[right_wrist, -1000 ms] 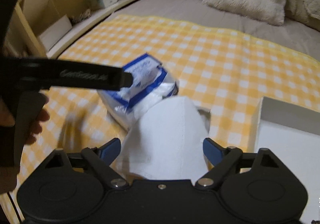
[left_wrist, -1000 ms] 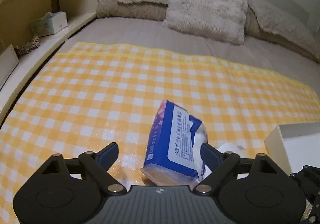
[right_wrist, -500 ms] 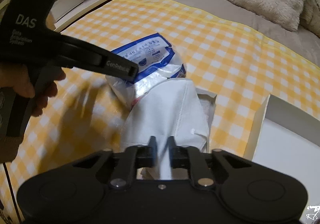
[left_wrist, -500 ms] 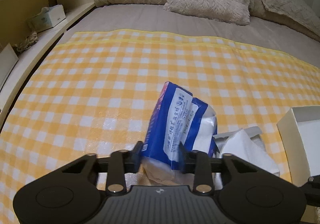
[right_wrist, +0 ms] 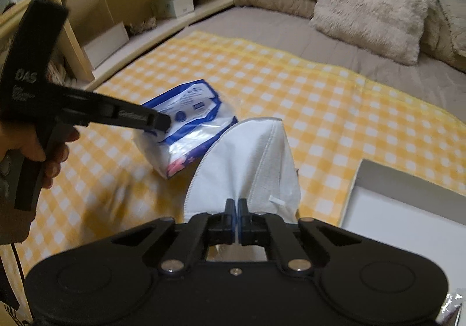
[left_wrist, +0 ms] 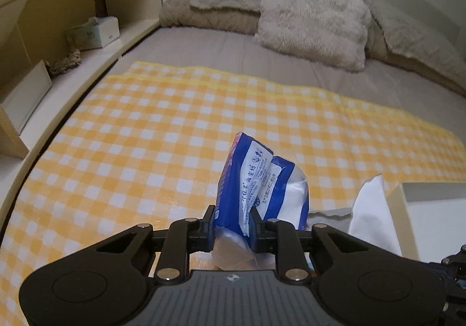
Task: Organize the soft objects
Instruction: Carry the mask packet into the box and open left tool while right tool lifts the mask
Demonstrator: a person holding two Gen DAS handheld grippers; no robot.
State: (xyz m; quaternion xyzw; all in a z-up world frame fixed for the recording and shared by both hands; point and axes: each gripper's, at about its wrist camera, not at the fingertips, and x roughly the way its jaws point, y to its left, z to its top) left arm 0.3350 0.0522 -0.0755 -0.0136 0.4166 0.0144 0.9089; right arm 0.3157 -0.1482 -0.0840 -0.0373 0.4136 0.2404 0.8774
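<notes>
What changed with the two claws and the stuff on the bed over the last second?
Both claws closed: the left claw on the blue tissue pack, the right claw on the white mask, lifting both slightly. The white box and checkered cloth stayed put.

We're looking into a home bedroom: a bed is lying under a checked cloth, fluffy pillows are resting beside wooden bedside shelving.

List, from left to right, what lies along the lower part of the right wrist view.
Black left gripper → blue-and-white plastic tissue pack → white folded face mask, pinched in the right gripper → white open box.
</notes>
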